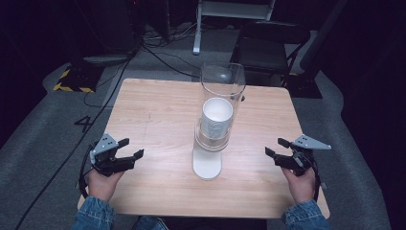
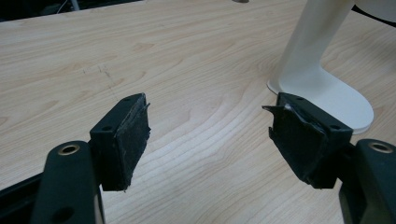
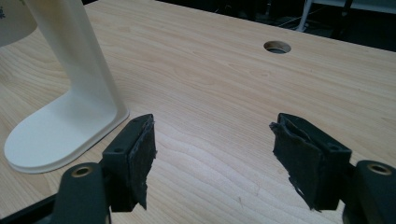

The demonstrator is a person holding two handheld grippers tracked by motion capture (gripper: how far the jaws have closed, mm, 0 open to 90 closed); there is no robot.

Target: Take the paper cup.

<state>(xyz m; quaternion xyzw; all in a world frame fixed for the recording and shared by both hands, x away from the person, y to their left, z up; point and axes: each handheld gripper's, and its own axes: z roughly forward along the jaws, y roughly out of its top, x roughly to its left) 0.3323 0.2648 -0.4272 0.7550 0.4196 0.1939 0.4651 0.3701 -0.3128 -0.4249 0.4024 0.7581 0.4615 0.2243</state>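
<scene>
A clear plastic tube (image 1: 223,91) stands upright on a white stand at the middle of the wooden table, with a stack of white paper cups (image 1: 217,122) inside it. The stand's white base (image 1: 207,165) lies flat toward me; the base (image 2: 327,91) is ahead and right in the left gripper view, and the base (image 3: 60,126) is at the left in the right gripper view. My left gripper (image 1: 131,148) rests near the table's left front, open, nothing between its pads. My right gripper (image 1: 276,146) rests at the right front, open and empty.
The wooden table (image 1: 158,110) has a round cable hole (image 3: 277,47) near its far side. A dark folding chair (image 1: 268,43) stands behind the table, and cables run over the grey floor at the back left.
</scene>
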